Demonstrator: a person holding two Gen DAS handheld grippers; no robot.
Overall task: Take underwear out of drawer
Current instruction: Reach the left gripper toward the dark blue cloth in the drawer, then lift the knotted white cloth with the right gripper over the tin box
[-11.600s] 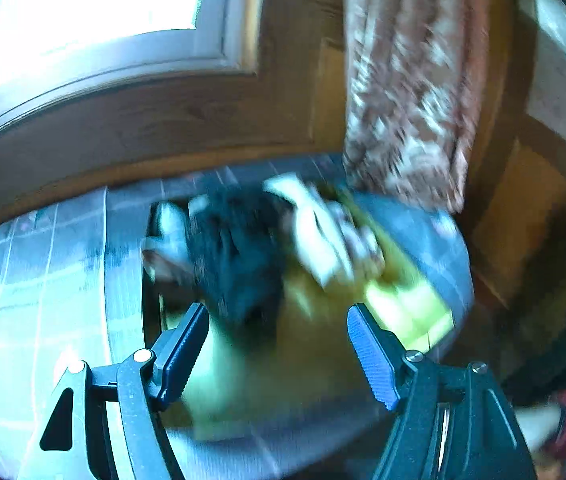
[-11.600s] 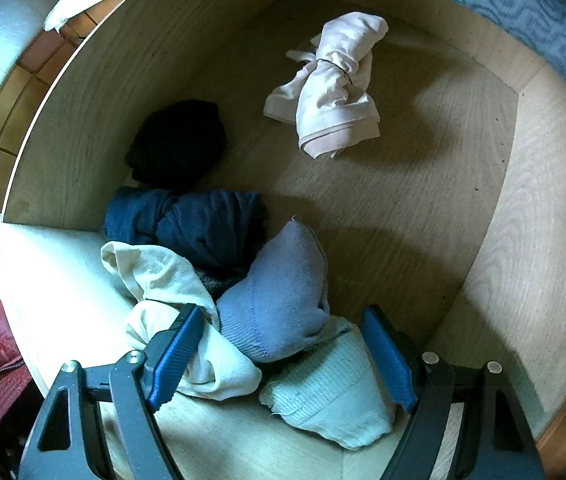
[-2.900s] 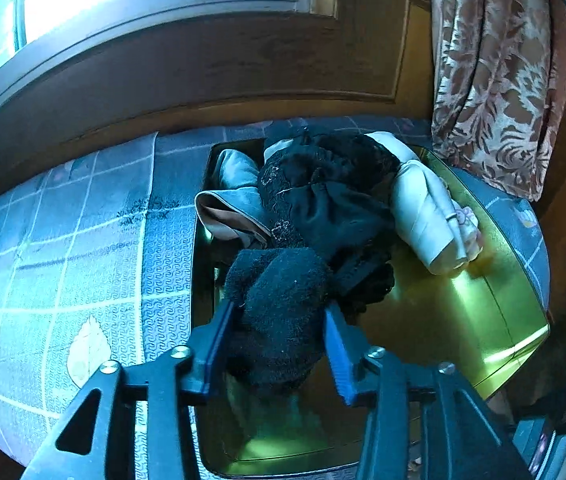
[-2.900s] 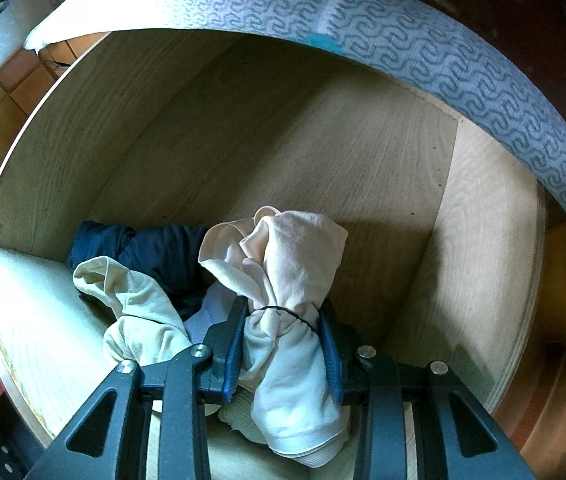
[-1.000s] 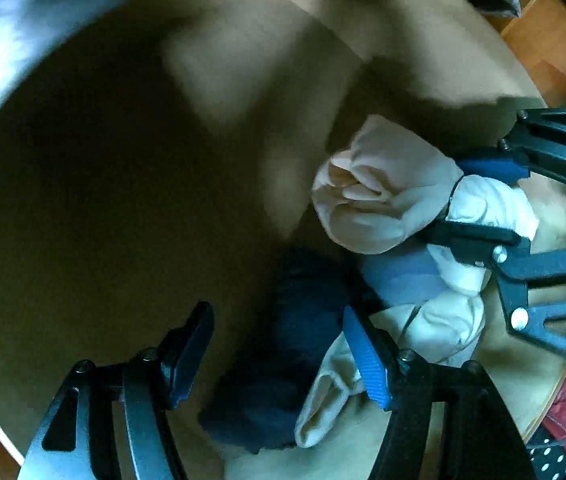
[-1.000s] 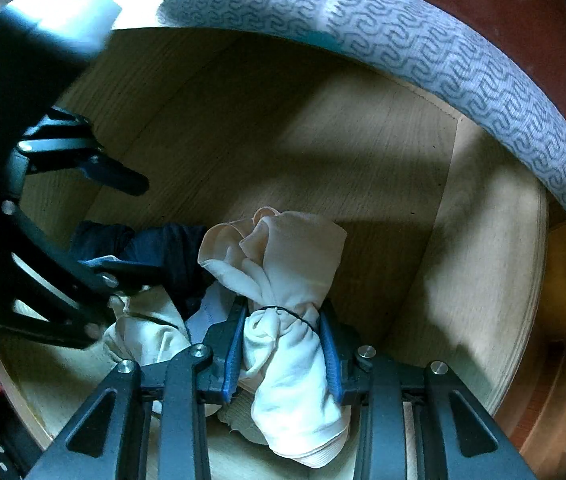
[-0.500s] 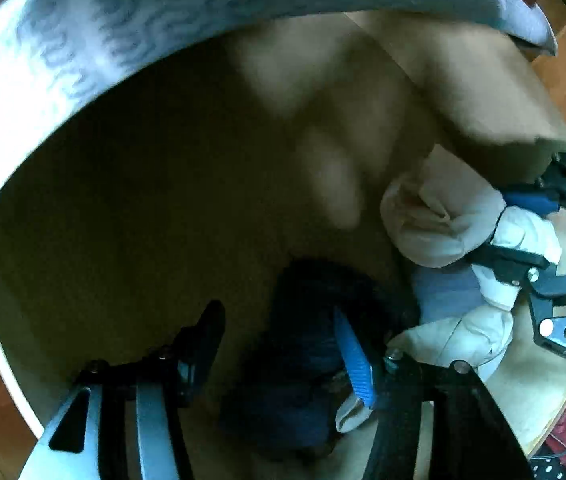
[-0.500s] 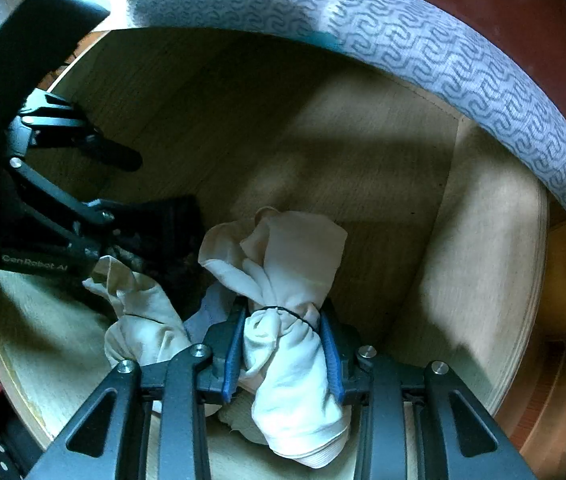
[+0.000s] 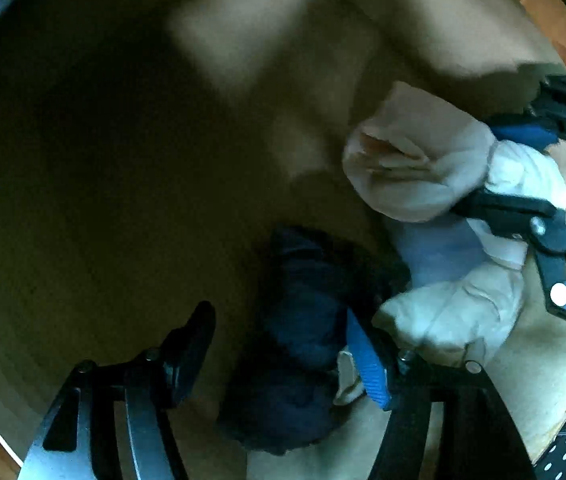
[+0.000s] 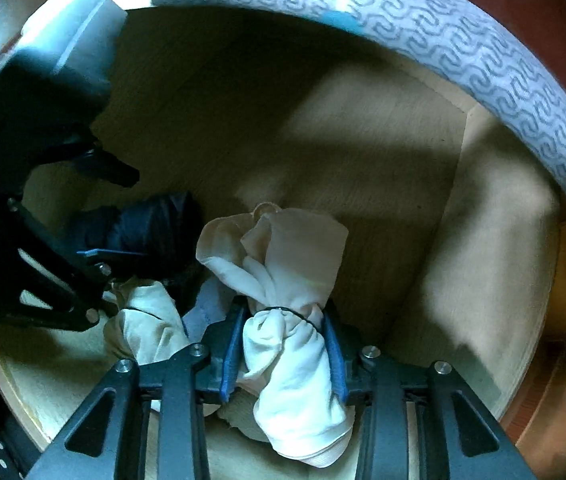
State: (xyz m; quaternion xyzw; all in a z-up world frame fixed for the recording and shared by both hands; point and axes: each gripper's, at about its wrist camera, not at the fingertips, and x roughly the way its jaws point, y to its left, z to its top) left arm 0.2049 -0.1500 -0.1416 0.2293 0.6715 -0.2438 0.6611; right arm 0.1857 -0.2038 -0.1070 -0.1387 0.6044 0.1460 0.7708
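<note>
In the wooden drawer [image 10: 495,240] my right gripper [image 10: 283,316] is shut on a cream underwear bundle [image 10: 283,256] tied with a thin band. Its jaws are opening slightly while the pads still press the cloth. The left wrist view shows the same bundle [image 9: 411,168] at right, in the right gripper [image 9: 503,166]. My left gripper [image 9: 279,320] points down over a dark navy bundle [image 9: 299,280]. Its jaws are opening, with the bundle lying between them beside the blue pad [image 9: 367,364] and apart from the other finger [image 9: 191,344].
A light blue sock [image 9: 439,248] and a pale cream piece [image 9: 455,312] lie packed between the two bundles. A grey-blue patterned cloth [image 10: 463,40] hangs over the drawer's far edge. The drawer floor [image 10: 363,140] beyond the clothes is bare wood.
The left gripper's jaws narrowed around the navy bundle half a second ago and have spread again, and it shifted a little over the bundle. The right gripper kept still with the cream bundle.
</note>
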